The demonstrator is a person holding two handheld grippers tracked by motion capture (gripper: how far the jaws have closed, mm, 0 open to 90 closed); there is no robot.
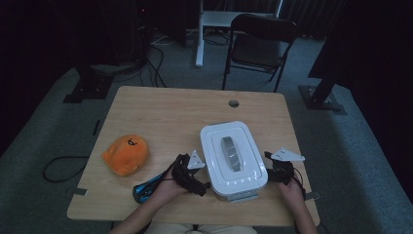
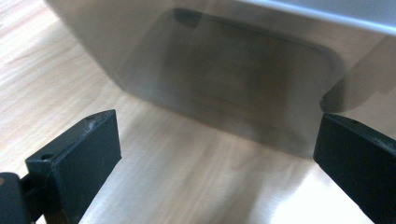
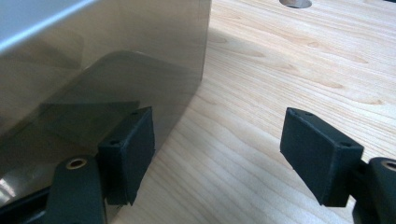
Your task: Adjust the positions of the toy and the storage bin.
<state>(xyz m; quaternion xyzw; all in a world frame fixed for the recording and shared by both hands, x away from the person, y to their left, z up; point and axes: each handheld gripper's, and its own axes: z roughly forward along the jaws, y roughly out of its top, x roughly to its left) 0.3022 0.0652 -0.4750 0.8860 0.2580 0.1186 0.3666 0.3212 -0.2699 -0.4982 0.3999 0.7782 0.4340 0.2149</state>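
Centrally on the table [image 1: 160,105], toward the near edge: white lidded box [image 1: 234,157], grey handle on the lid, clear walls under it. Left gripper [image 1: 200,184] just beside the box's left side near the front corner, held in the left hand [image 1: 163,187]; jaws wide apart in the left gripper view, nothing between them but bare wood, box wall [image 2: 224,74] straight ahead and close. Right gripper [image 1: 272,173] just beside the box's right side, held in the right hand [image 1: 292,190]; jaws likewise spread, pressing on nothing. One right jaw hard by the box wall [image 3: 93,70] in the right gripper view, contact not clear; the other well out over open wood. Well off to the left on the table, an orange plush [image 1: 125,154]. Just by the left hand, a blue-and-black object [image 1: 144,189], too dim to identify. Beyond the table, a folding chair [image 1: 260,46].
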